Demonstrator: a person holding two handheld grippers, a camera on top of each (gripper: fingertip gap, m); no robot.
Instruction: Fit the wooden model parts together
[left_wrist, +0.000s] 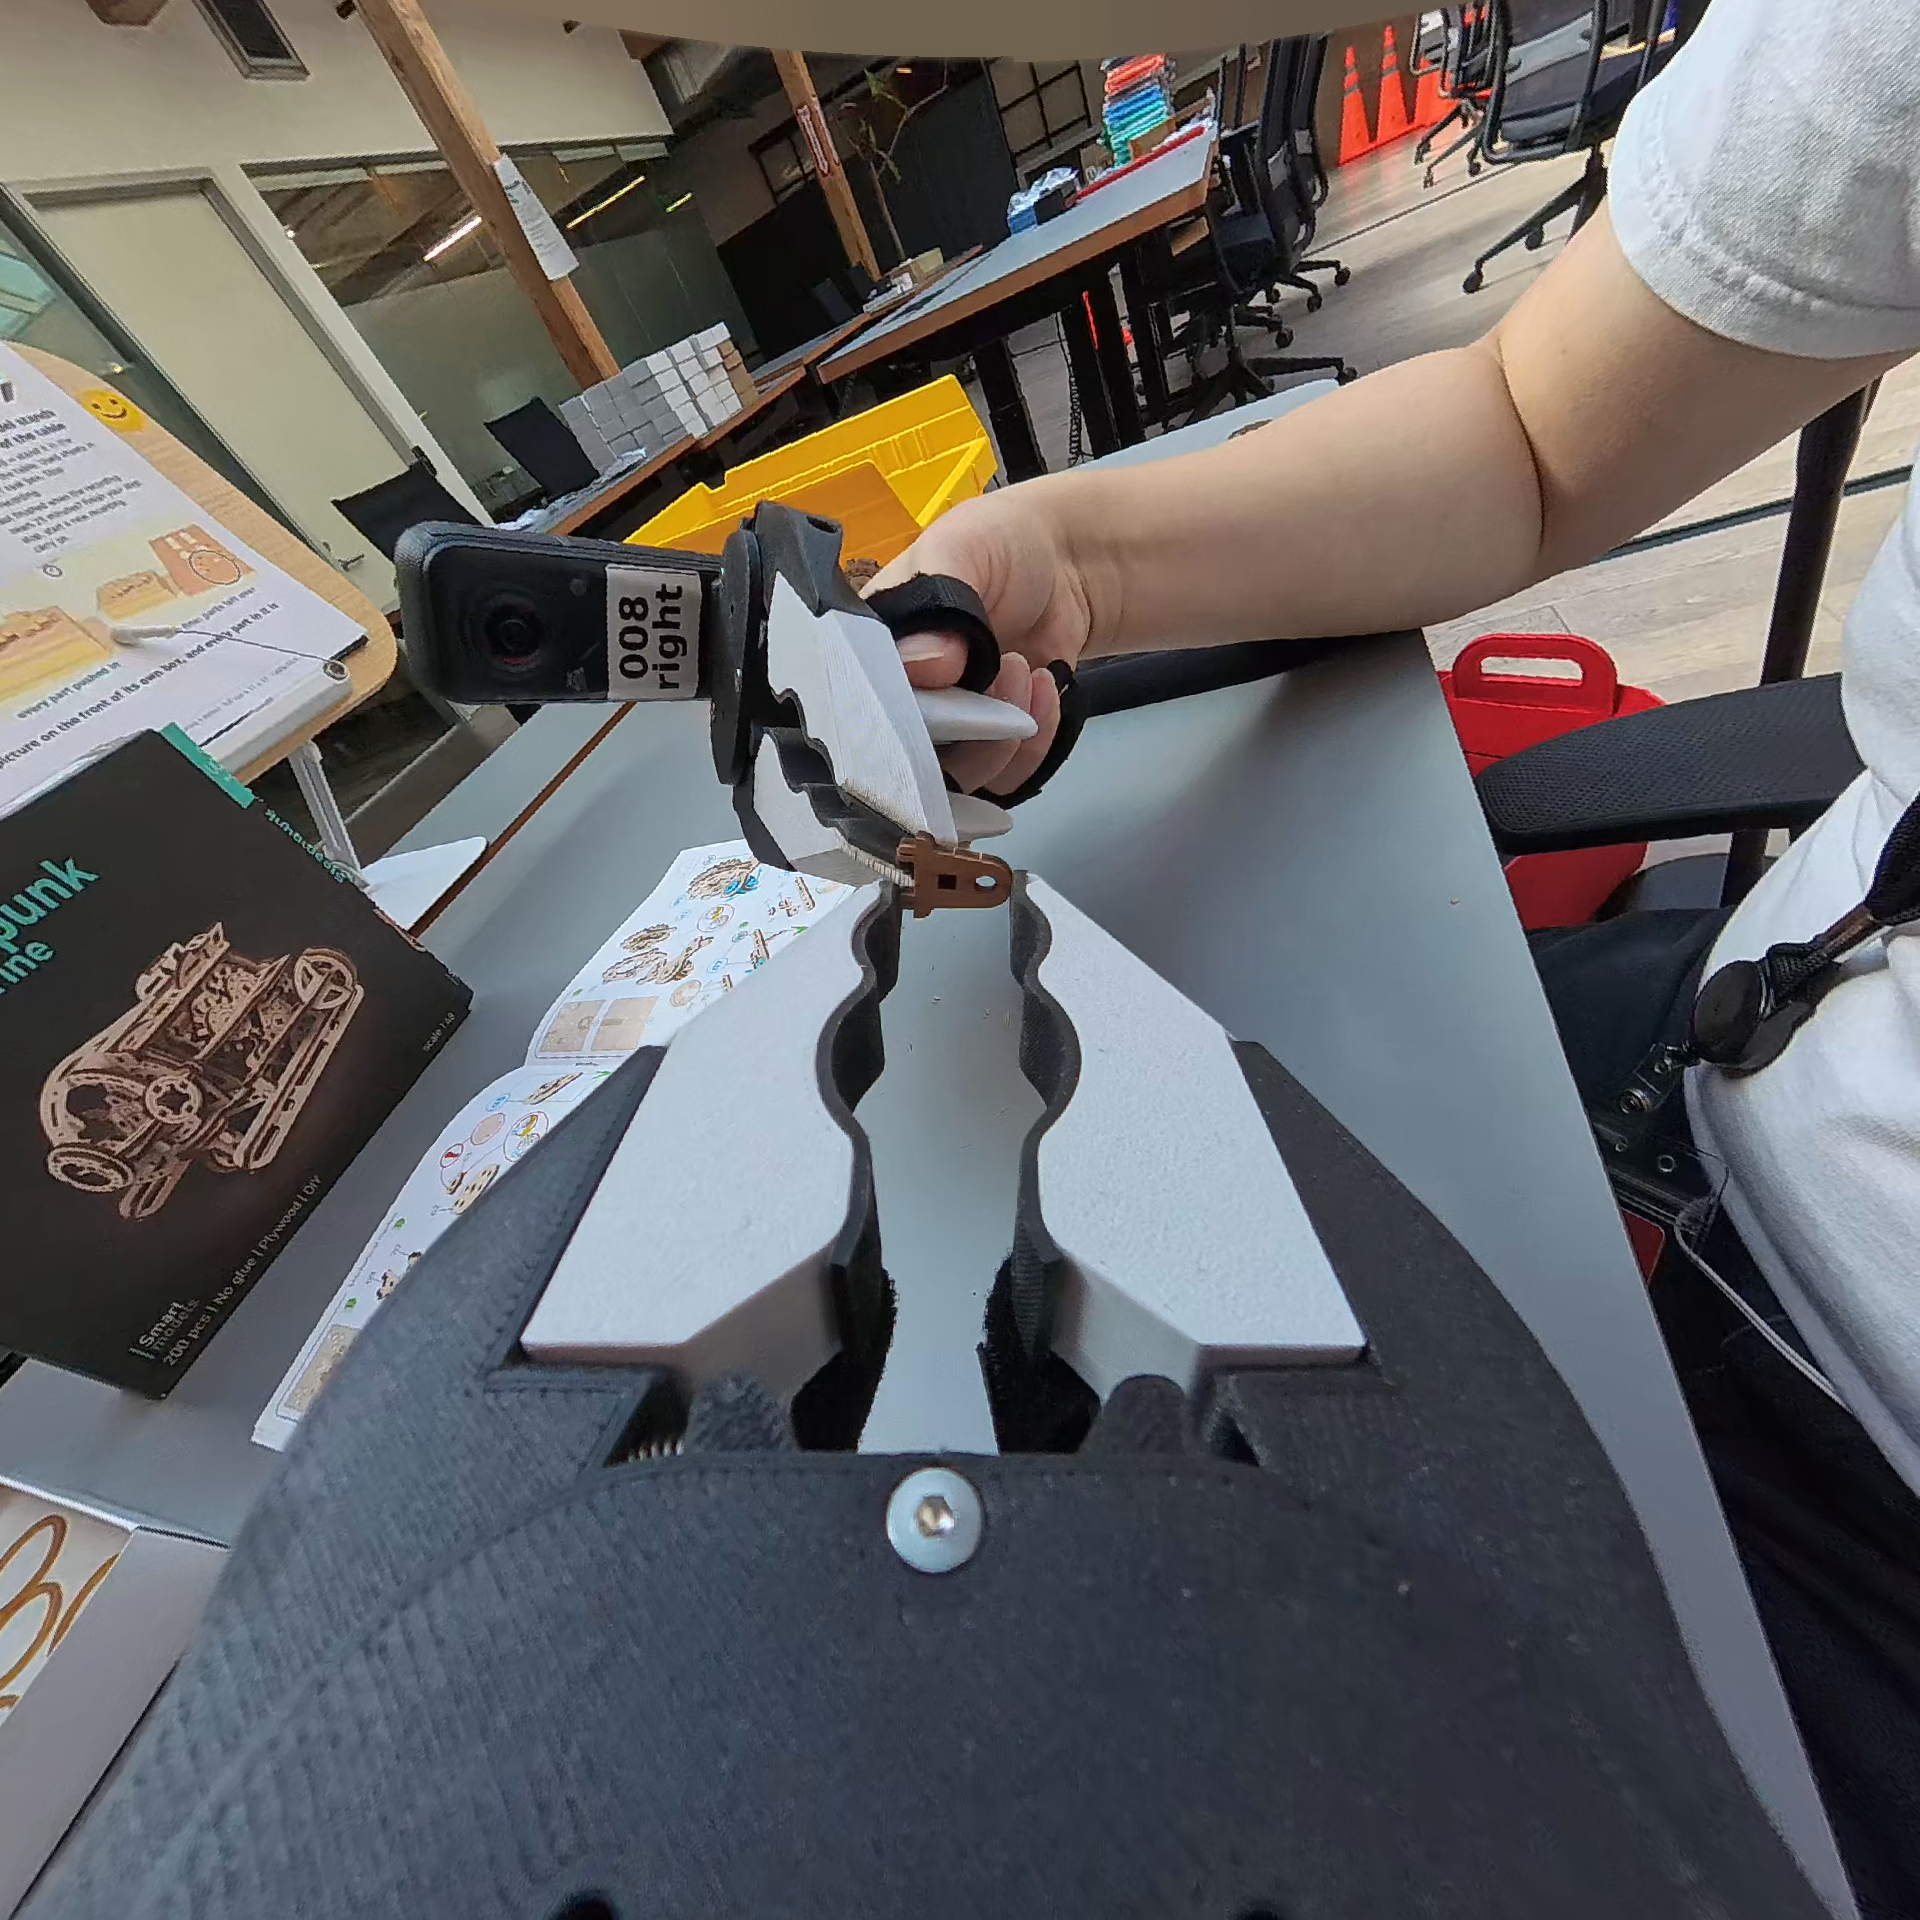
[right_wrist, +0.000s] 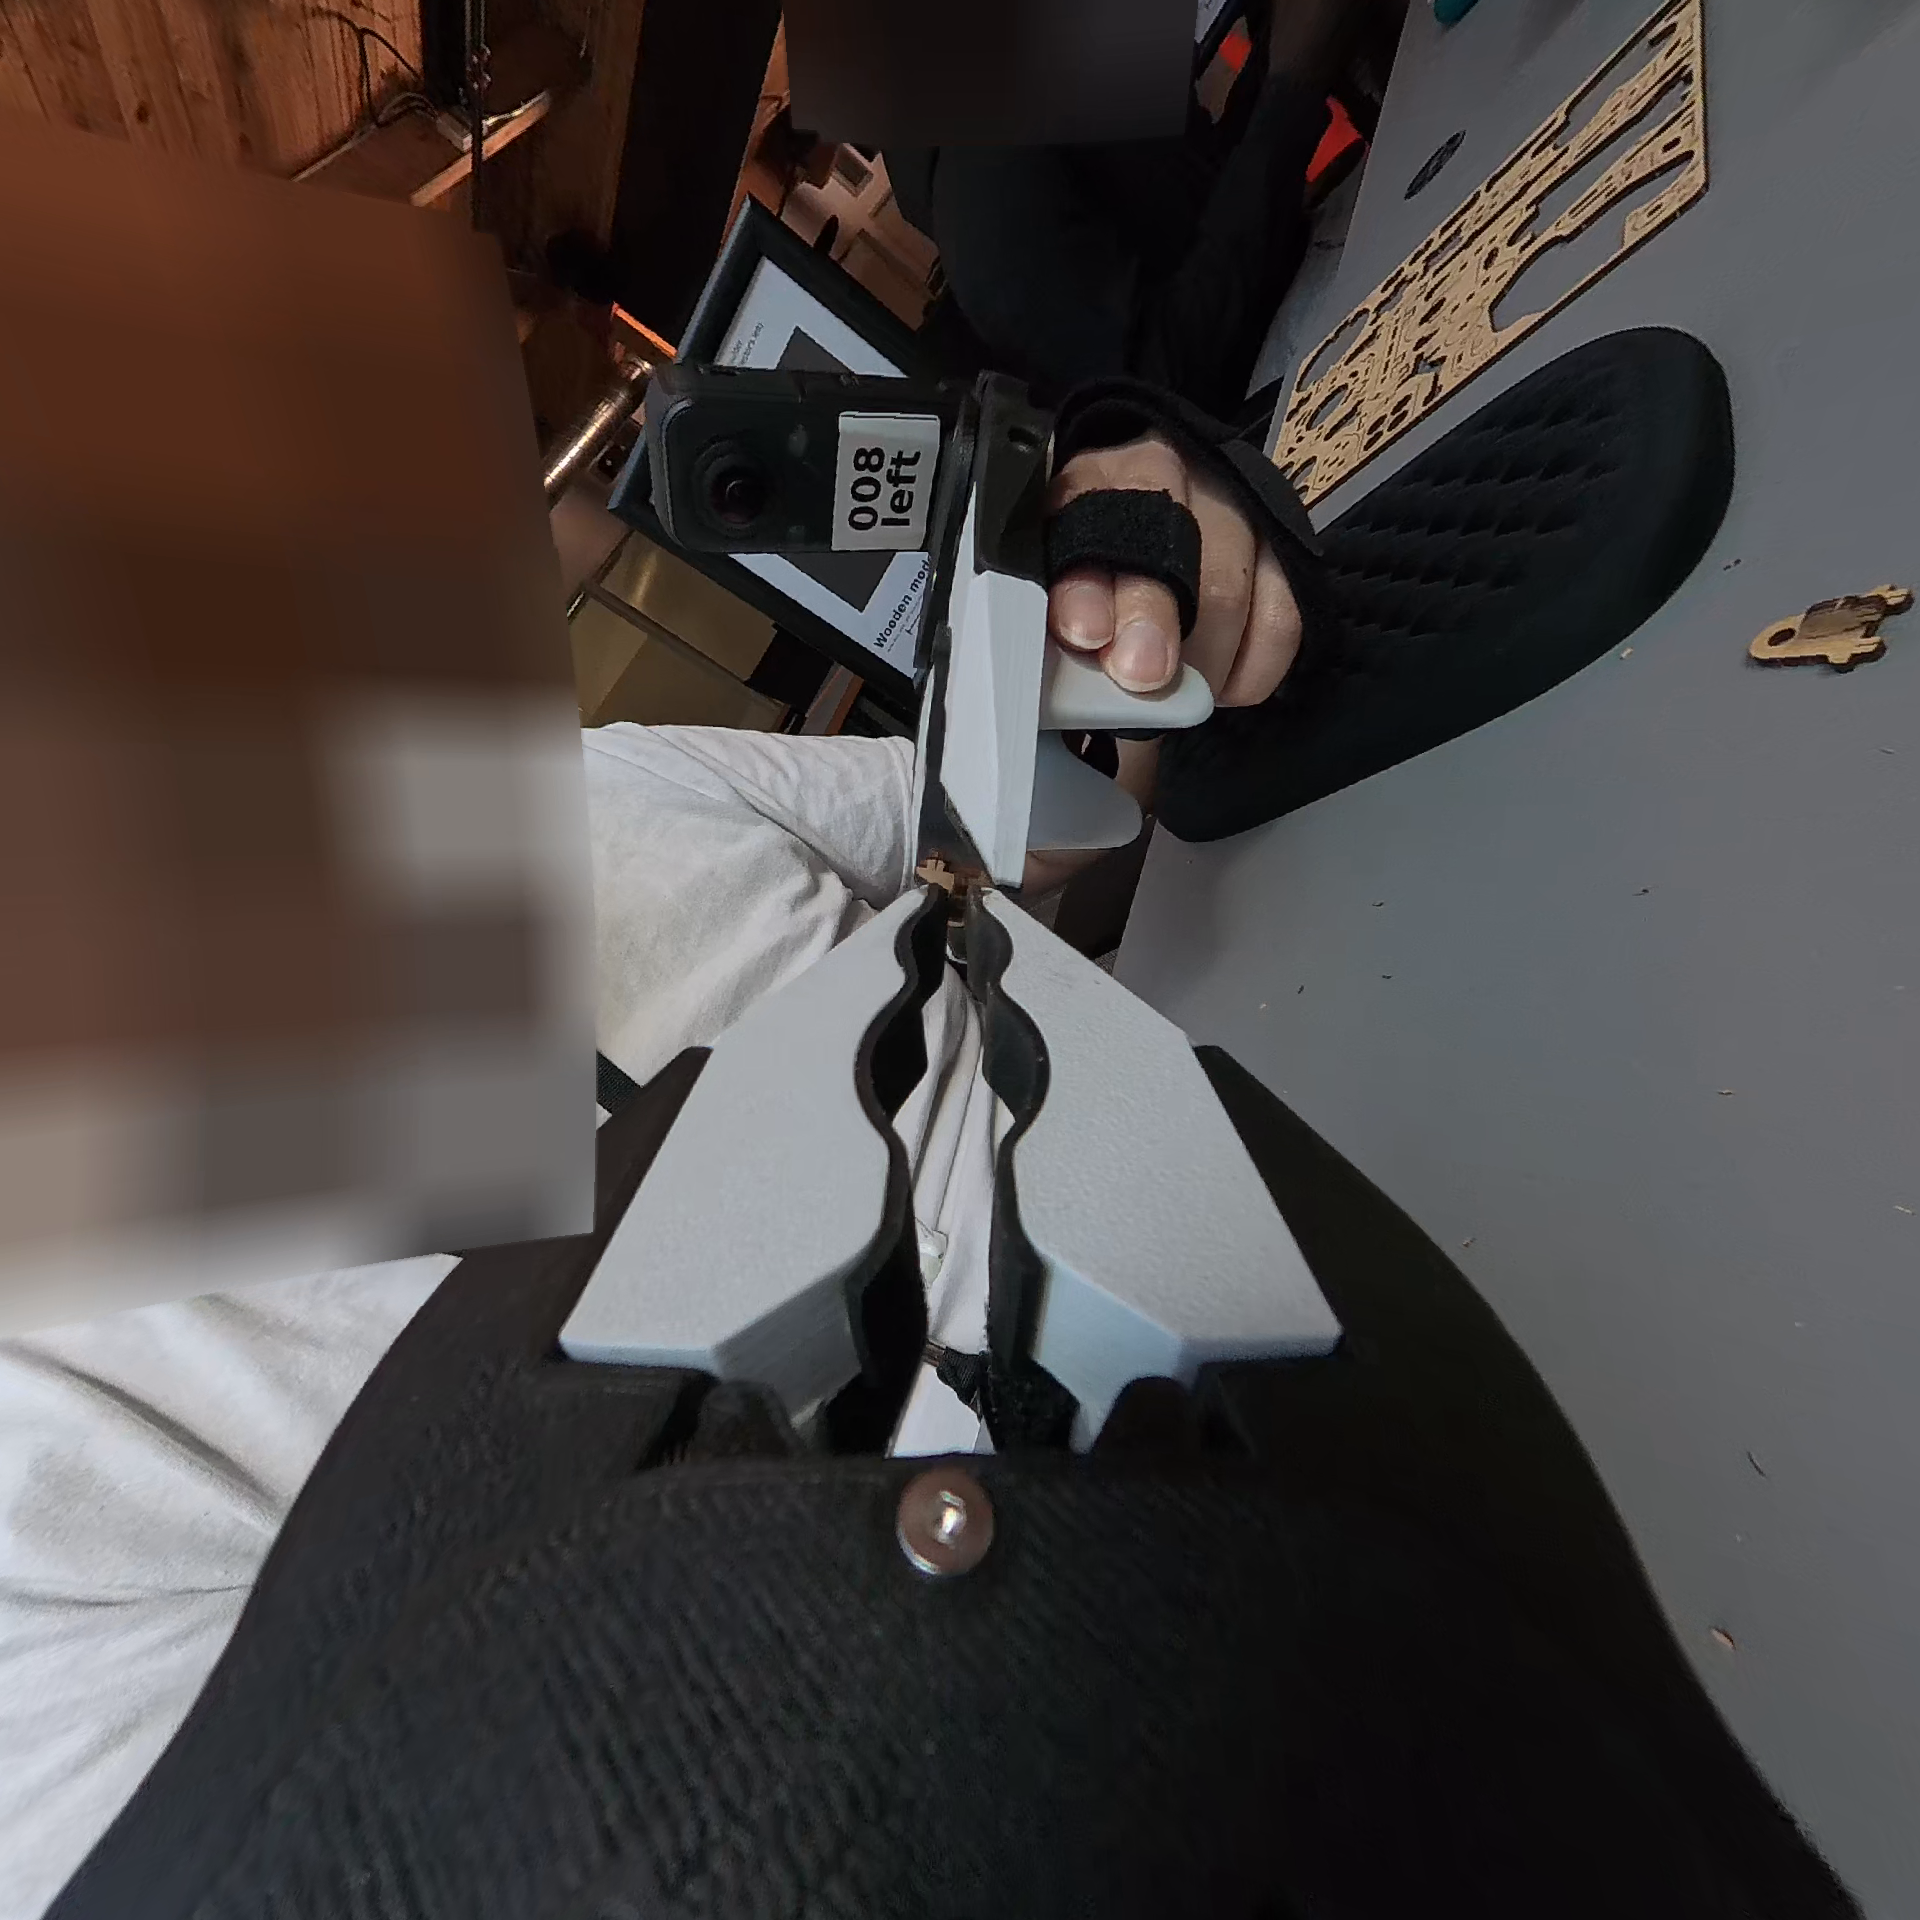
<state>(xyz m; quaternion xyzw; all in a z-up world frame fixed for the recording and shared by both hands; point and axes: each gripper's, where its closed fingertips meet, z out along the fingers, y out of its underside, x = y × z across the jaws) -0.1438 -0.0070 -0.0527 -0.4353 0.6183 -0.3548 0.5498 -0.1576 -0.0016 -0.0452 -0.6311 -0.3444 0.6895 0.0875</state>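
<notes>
A small brown wooden part (left_wrist: 954, 879) hangs in the air above the grey table (left_wrist: 1278, 831). My right gripper (left_wrist: 891, 860) comes in from the left and is shut on the part's left end. My left gripper (left_wrist: 954, 896) has its two fingertips close on either side of the same part and grips it along its length. In the right wrist view the right gripper (right_wrist: 951, 906) is nearly closed on the part (right_wrist: 940, 871), and the left gripper (right_wrist: 971, 857) meets it from above. Most of the part is hidden by the fingers there.
A black kit box (left_wrist: 208, 1039) and an instruction leaflet (left_wrist: 623, 987) lie on the left. A yellow bin (left_wrist: 862, 478) and a sign board (left_wrist: 135, 540) stand behind. A cut plywood sheet (right_wrist: 1507, 239), a loose wooden part (right_wrist: 1829, 625) and a black armrest (right_wrist: 1455, 592) are nearby. Both grippers' tips are close together, under 4 cm apart.
</notes>
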